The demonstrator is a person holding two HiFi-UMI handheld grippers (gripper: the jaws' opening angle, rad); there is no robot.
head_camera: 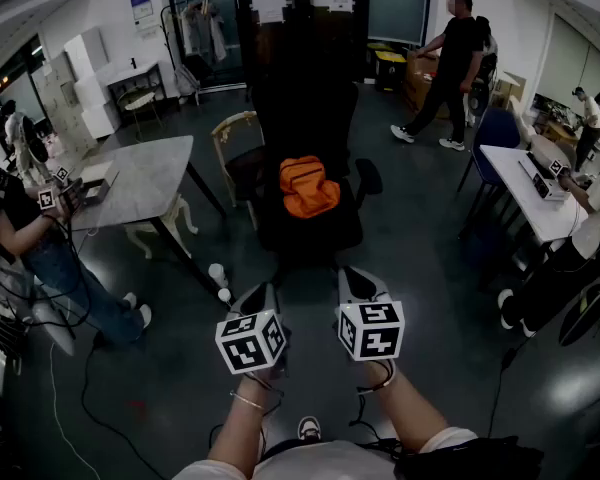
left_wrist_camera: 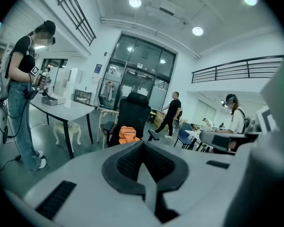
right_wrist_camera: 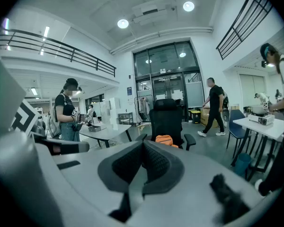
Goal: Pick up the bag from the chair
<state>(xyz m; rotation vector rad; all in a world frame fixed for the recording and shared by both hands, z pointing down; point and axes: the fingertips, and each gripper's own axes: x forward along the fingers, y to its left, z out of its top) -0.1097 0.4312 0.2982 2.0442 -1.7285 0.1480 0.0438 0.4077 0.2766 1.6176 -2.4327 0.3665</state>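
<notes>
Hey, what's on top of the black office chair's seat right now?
An orange bag lies on the seat of the black office chair, up against the backrest. Nothing else shows on the seat. The part of the seat under the bag is covered.

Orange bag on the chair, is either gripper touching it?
Apart. The head view shows dark floor between the orange bag on the chair and both the left gripper and right gripper.

Head view dim; ceiling lamps (left_wrist_camera: 135, 2) glare; fisheye edges dark; left tongs (left_wrist_camera: 143, 150) soft-focus.
</notes>
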